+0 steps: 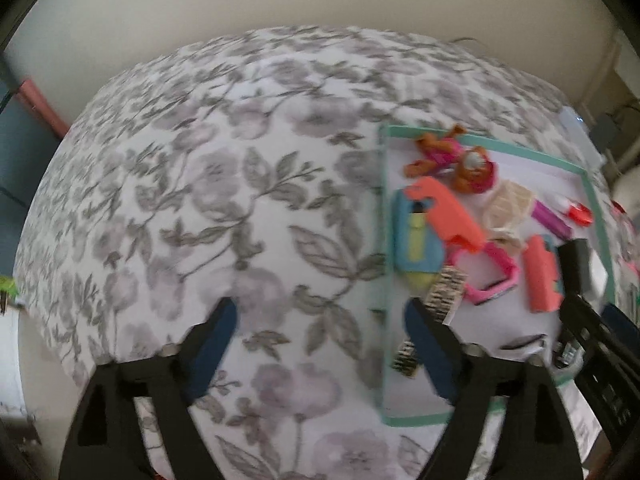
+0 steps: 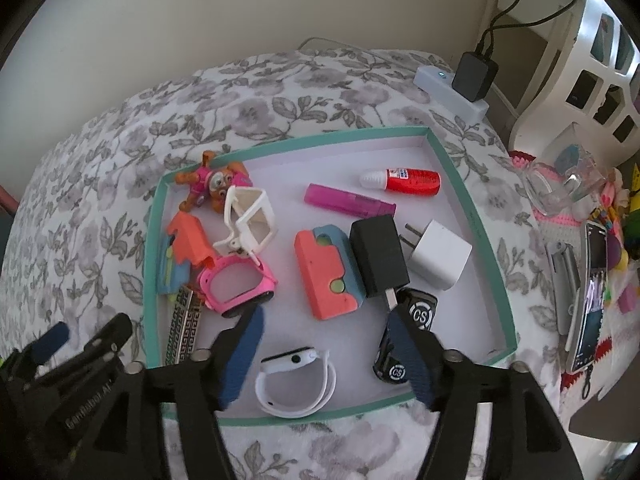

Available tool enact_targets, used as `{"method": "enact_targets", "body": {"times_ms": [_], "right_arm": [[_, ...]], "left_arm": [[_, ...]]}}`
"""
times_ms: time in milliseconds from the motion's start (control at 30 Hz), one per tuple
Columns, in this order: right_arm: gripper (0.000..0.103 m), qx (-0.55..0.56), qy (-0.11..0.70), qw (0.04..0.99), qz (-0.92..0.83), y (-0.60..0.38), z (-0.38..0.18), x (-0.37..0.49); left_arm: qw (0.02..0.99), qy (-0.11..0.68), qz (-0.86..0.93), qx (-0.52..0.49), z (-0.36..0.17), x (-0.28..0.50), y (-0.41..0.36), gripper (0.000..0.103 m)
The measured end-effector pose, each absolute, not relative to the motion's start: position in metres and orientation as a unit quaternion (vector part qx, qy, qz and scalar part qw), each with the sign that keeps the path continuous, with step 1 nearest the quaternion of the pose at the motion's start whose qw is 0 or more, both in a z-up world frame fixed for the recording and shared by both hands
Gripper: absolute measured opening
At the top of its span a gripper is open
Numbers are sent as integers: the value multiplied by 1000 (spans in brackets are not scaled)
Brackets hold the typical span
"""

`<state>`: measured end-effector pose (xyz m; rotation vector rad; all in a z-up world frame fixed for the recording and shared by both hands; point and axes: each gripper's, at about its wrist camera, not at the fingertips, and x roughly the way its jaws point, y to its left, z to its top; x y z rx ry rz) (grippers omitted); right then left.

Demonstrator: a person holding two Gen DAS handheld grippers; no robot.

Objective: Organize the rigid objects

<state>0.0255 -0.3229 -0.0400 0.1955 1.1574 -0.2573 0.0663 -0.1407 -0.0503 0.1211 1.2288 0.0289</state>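
A shallow teal-rimmed white box [image 2: 472,200] lies on the floral bedspread [image 2: 100,184] and holds several small objects: a toy figure [image 2: 212,182], white frame [image 2: 250,220], pink watch case [image 2: 236,286], orange-blue pieces [image 2: 326,276], black charger [image 2: 378,256], white charger [image 2: 438,258], pink tube [image 2: 348,200], red bottle [image 2: 404,179], black CS item [image 2: 404,336], white watch [image 2: 296,380]. My right gripper [image 2: 324,328] is open and empty above the box's near part. My left gripper [image 1: 320,316] is open and empty, over the bedspread at the box's left rim [image 1: 382,240].
A white power strip with a black adapter [image 2: 472,76] sits behind the box. A phone [image 2: 592,300], glass items and colourful clutter lie on the right. A white shelf [image 2: 592,52] stands at far right. The wall is behind the bed.
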Motion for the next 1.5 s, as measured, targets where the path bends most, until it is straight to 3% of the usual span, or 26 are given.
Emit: {"method": "enact_targets", "body": {"times_ms": [133,200,367,467,1500], "right_arm": [[82,88,544,826,-119,-319,-41,22],[96,89,544,826,-119,-317,-41,21],[103,87,542,827,-121,-316,-42,16],[103,87,541,828,-123,-316,-42,14],[103,90,530,836,-111,-311,-33,-4]], "left_arm": [[813,578,31,67,-57,67,-131,93],[809,582,35,69,-60,67,-128,94],[807,585,45,66,-61,64,-120,94],[809,582,48,65,-59,62,-118,103],[813,578,35,62,-40,47,-114,103]]}}
